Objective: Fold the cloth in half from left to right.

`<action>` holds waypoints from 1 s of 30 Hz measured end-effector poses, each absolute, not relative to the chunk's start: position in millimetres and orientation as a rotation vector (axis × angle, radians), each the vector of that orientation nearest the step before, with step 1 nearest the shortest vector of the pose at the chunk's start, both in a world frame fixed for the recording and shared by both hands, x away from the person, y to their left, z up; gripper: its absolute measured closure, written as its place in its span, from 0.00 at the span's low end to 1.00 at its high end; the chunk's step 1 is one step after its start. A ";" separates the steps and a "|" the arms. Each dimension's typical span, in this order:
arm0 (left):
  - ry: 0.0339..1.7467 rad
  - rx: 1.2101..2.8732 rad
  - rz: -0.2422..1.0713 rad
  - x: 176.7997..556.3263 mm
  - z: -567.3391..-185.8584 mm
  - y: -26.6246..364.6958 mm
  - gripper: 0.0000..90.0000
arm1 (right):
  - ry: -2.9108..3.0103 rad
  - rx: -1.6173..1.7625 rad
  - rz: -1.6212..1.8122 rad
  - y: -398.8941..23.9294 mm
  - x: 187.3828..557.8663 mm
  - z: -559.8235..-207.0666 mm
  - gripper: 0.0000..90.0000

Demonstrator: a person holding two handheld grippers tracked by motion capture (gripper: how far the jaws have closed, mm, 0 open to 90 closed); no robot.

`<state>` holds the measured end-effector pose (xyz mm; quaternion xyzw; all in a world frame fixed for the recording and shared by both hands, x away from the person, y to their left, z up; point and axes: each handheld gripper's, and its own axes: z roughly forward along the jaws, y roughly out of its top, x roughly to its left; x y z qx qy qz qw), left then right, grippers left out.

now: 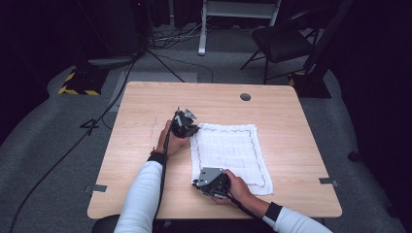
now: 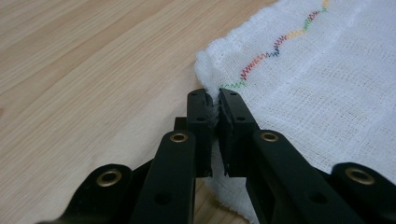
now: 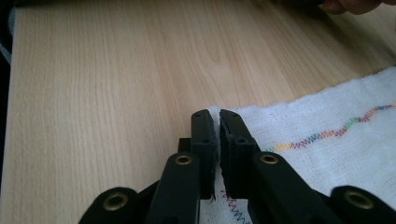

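Observation:
A white cloth (image 1: 228, 155) with a zigzag stitched border lies flat on the wooden table (image 1: 141, 111). My left gripper (image 1: 191, 131) sits at the cloth's far left corner. In the left gripper view, my left gripper (image 2: 214, 95) is shut, pinching the edge of the cloth (image 2: 317, 84) between its pads. My right gripper (image 1: 197, 184) rests at the cloth's near left corner. The right gripper view has my right gripper (image 3: 215, 116) shut on the hem of the cloth (image 3: 327, 154) too. Both hands hold the grippers low on the table.
A round cable hole (image 1: 245, 97) sits near the table's far edge. Bare wood lies left of the cloth. Beyond the table stand a black chair (image 1: 282, 41), a yellow-and-black striped base (image 1: 77, 82) and cables on the grey floor.

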<state>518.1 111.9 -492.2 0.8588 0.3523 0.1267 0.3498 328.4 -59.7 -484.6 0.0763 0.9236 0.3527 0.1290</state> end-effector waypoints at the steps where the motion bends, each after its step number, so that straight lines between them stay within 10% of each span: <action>1: 0.911 2.220 0.332 517.3 -491.0 115.9 0.93 | 2.677 0.212 1.028 -57.4 327.8 -482.9 0.94; 30: 0.937 2.101 0.431 505.4 -450.0 142.0 0.93 | 2.562 0.242 1.182 -57.1 328.7 -447.3 0.95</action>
